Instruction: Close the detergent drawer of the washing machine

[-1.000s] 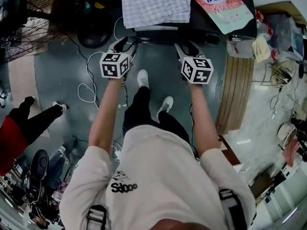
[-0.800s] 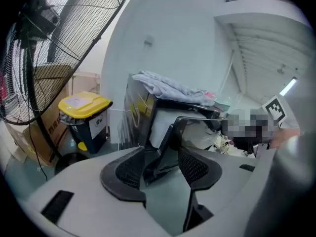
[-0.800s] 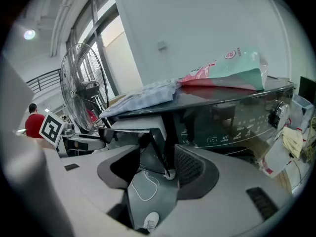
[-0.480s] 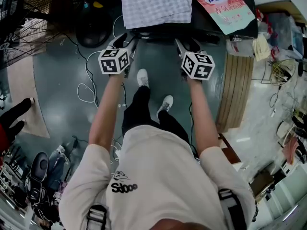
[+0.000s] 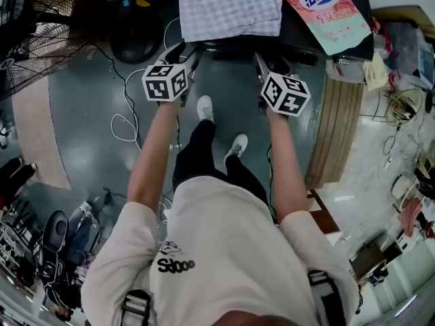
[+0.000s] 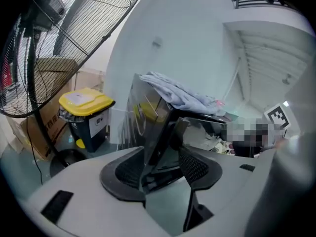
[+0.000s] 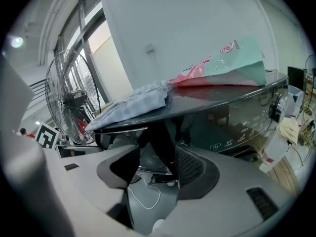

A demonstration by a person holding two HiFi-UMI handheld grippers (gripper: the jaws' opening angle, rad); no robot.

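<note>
Standing over a dark washing machine (image 5: 293,27), a person in a pale shirt holds both grippers out at its front edge. To the left, a large wire-caged fan (image 5: 41,26) rises from the green floor. A checked cloth (image 5: 230,7) lies folded on the machine's top, and a pink-and-teal detergent bag (image 5: 327,11) lies just beside it on the right. Below the cloth's near edge, the detergent drawer (image 5: 228,51) juts out a little from the machine's front, between the two grippers. The left gripper (image 5: 182,54) is at the drawer's left and the right gripper (image 5: 268,63) at its right, both tilted downward. Both grippers' jaws have just been opening and now stand wide apart. A dark edge of the machine shows in each gap, but the pads press on nothing; whether either jaw touches the drawer I cannot tell.
</note>
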